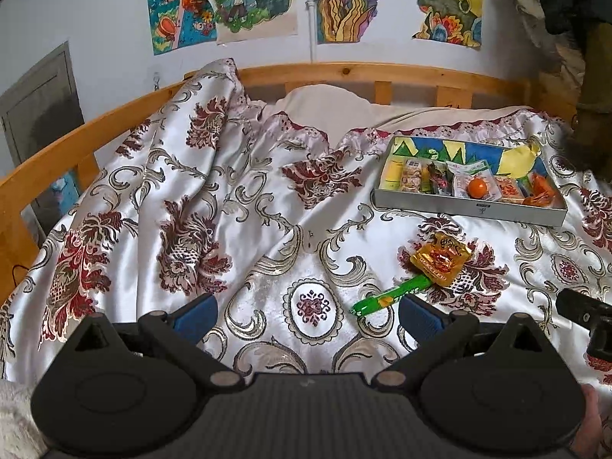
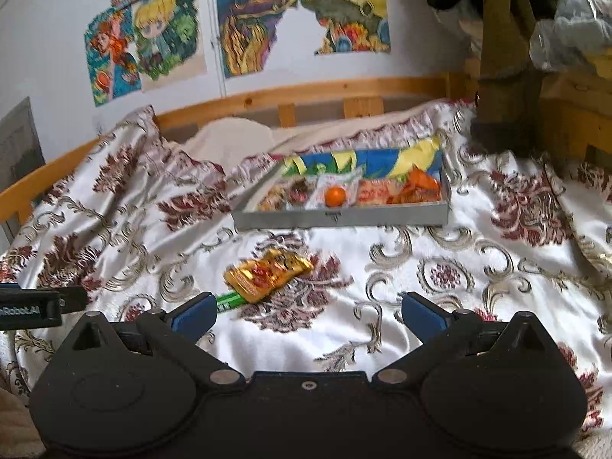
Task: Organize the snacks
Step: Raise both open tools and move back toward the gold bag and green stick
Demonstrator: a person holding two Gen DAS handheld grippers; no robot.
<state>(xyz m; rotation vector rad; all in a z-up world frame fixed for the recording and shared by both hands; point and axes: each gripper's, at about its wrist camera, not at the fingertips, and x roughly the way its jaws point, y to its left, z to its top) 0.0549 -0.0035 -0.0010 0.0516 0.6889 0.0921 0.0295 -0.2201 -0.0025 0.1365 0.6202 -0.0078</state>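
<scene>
A grey snack box (image 1: 468, 206) (image 2: 340, 218) lies on the bed and holds several snacks, among them an orange ball (image 1: 478, 187) (image 2: 336, 195). A gold-orange packet (image 1: 440, 262) (image 2: 267, 273) lies on the cover in front of the box, partly over a green stick pack (image 1: 386, 298) (image 2: 229, 301). My left gripper (image 1: 306, 315) is open and empty; the green pack lies just beyond its right finger. My right gripper (image 2: 308, 315) is open and empty, with both loose snacks ahead to its left.
A white satin bedcover (image 1: 267, 229) with red flower patterns is bunched up at the left. A wooden bed rail (image 1: 344, 72) and a postered wall stand behind. The other gripper shows at the frame edge (image 1: 585, 313) (image 2: 34, 306).
</scene>
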